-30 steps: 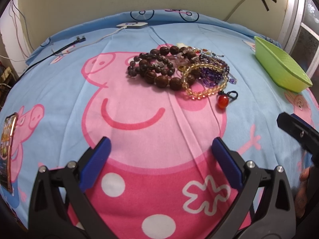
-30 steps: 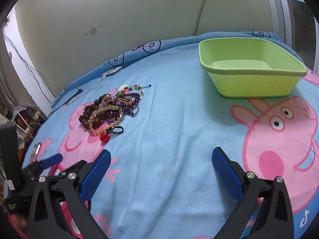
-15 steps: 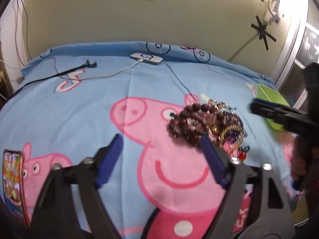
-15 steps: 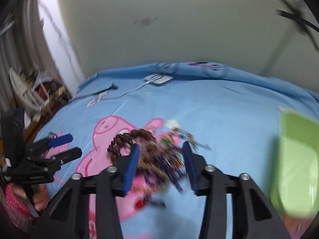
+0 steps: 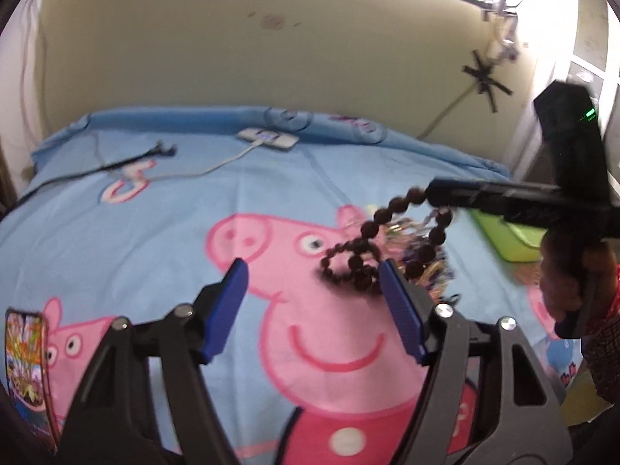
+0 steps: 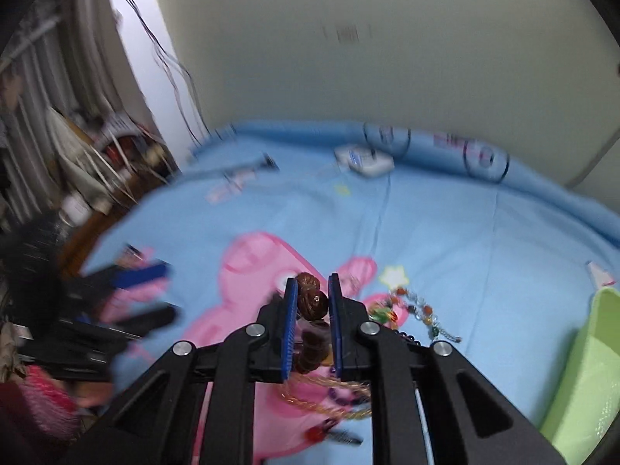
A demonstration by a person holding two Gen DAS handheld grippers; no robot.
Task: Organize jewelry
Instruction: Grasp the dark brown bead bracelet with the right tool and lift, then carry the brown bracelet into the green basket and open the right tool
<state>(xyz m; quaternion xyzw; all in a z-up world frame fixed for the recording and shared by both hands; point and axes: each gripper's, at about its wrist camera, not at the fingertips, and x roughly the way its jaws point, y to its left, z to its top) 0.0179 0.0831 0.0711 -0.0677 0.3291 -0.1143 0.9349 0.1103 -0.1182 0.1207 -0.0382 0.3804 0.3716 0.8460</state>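
Jaws of the right gripper [image 6: 313, 298] are pinching a brown bead necklace [image 5: 391, 232] — its strand is hanging from the tips down toward the jewelry pile [image 6: 403, 310] on the bedsheet [image 5: 193, 213]. Left gripper [image 5: 314, 283] is hovering with its jaws apart and closing, nothing between them. Beside the pile, the green basket [image 6: 581, 368] is sitting at the right edge — what it is holding cannot be made out.
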